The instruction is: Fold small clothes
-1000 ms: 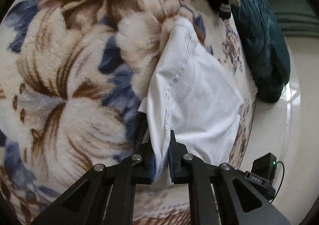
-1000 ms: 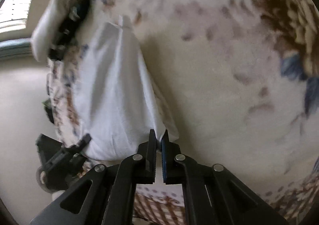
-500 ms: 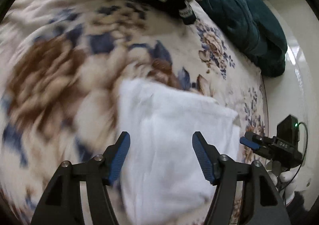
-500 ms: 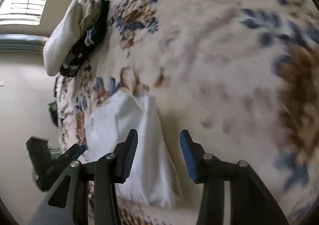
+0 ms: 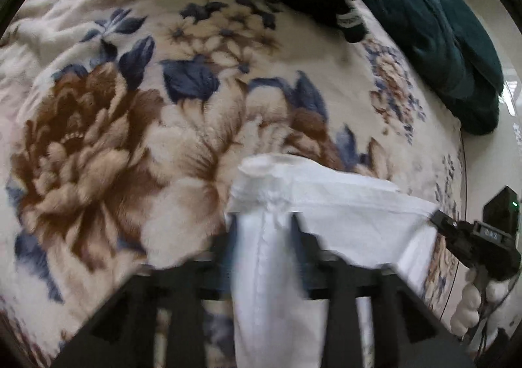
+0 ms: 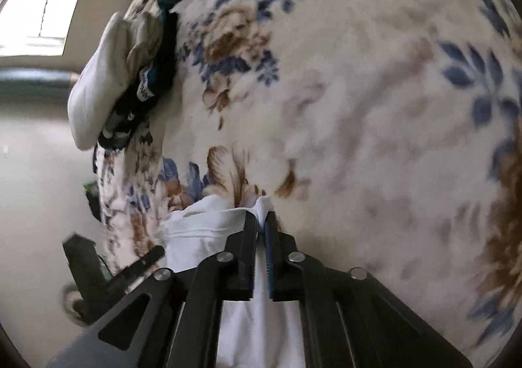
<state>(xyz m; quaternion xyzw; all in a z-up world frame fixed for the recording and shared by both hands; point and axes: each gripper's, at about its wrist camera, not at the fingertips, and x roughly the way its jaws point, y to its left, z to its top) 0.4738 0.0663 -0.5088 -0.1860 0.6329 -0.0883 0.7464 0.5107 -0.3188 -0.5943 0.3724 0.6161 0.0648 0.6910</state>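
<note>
Claws of both hands are closing on the same white cotton garment [image 5: 342,214], which lies near the edge of a bed covered by a cream plush blanket with brown and blue flowers [image 5: 98,156]. The left claw [image 5: 262,237] is about half wide, with a bunched ridge of the cloth between its fingers; the picture is blurred there, so I cannot tell if the pads already press on it. The right claw [image 6: 261,231] is narrow, and a pinch of the fabric's corner sits between its fingers, which seem to grip it.

Only the left wrist view shows the garment's wide folded panel and a person's white-gloved hand [image 5: 469,302] carrying the right claw. Only the right wrist view shows a bright window [image 6: 42,9]. Both show a dark green quilted cover [image 5: 440,41] and a pile of white and black clothes [image 6: 107,81] at the far side.
</note>
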